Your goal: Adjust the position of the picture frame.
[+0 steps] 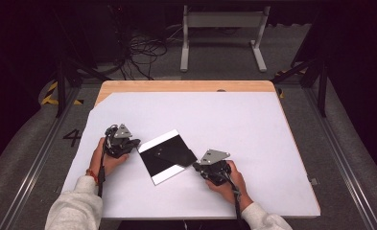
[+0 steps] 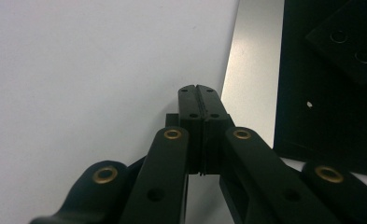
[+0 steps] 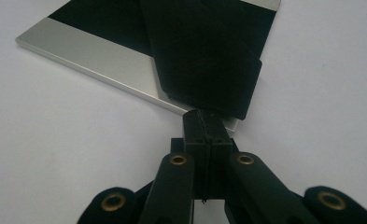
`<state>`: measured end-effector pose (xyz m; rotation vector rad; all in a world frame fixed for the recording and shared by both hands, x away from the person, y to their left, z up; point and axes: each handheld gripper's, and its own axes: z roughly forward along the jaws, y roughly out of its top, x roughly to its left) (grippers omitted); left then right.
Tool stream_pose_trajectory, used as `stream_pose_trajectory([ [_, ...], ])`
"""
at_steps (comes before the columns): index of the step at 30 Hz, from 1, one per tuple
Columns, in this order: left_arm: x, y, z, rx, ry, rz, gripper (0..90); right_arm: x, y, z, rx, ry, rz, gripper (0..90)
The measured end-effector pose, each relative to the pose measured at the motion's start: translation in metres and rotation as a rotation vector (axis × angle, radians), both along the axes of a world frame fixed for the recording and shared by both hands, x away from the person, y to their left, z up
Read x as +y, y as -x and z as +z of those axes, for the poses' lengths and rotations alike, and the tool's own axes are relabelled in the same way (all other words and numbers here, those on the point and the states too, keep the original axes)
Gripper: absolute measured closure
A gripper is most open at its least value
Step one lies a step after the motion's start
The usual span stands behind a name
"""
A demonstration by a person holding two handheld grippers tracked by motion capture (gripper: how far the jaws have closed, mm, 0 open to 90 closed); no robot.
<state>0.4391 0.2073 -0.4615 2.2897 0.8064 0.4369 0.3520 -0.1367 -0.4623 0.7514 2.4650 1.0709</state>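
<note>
A wooden surface [image 1: 186, 86] is seen covered almost wholly by a white sheet [image 1: 234, 129], with a strip of bare wood left showing along the far edge. Grey carpeted floor [image 1: 215, 72] is seen beyond it, where a tangle of cables [image 1: 143, 50] and a pale metal stand [image 1: 222, 28] are set against a dark backdrop. A large figure "4" [image 1: 72, 137] is read on the floor left of the surface, beside yellow-and-black hazard tape [image 1: 52, 93]. A flat plate [image 1: 167, 155], black in the middle with silver bands at two edges, is laid askew on the sheet between the hands. The left gripper [image 2: 197, 88] is held with jaws together just beside the plate's silver band. The right gripper [image 3: 204, 116] is likewise closed on nothing, its tip at the plate's near corner.
</note>
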Motion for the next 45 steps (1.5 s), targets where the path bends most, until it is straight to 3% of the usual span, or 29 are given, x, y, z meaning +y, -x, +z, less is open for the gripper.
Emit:
stream_pose_trajectory([
  [7, 0.001, 0.002, 0.000, 0.045, 0.039, -0.043, 90.0, 0.001, -0.002, 0.000, -0.018, 0.016, -0.012, 90.0],
  [20, -0.007, 0.010, 0.001, 0.072, 0.039, -0.114, 90.0, -0.006, -0.009, 0.000, -0.021, 0.019, -0.049, 90.0],
  [22, -0.012, 0.016, 0.002, 0.078, 0.030, -0.149, 90.0, -0.009, -0.012, 0.001, -0.017, 0.017, -0.064, 90.0],
  [28, -0.020, 0.027, 0.002, 0.076, 0.032, -0.192, 90.0, -0.017, -0.019, 0.001, 0.003, -0.004, -0.097, 90.0],
  [31, -0.026, 0.035, 0.003, 0.068, 0.013, -0.205, 90.0, -0.018, -0.021, 0.001, 0.002, 0.003, -0.089, 90.0],
  [45, -0.033, 0.058, 0.001, 0.093, 0.055, -0.284, 90.0, -0.041, -0.023, 0.003, 0.027, -0.013, -0.125, 90.0],
])
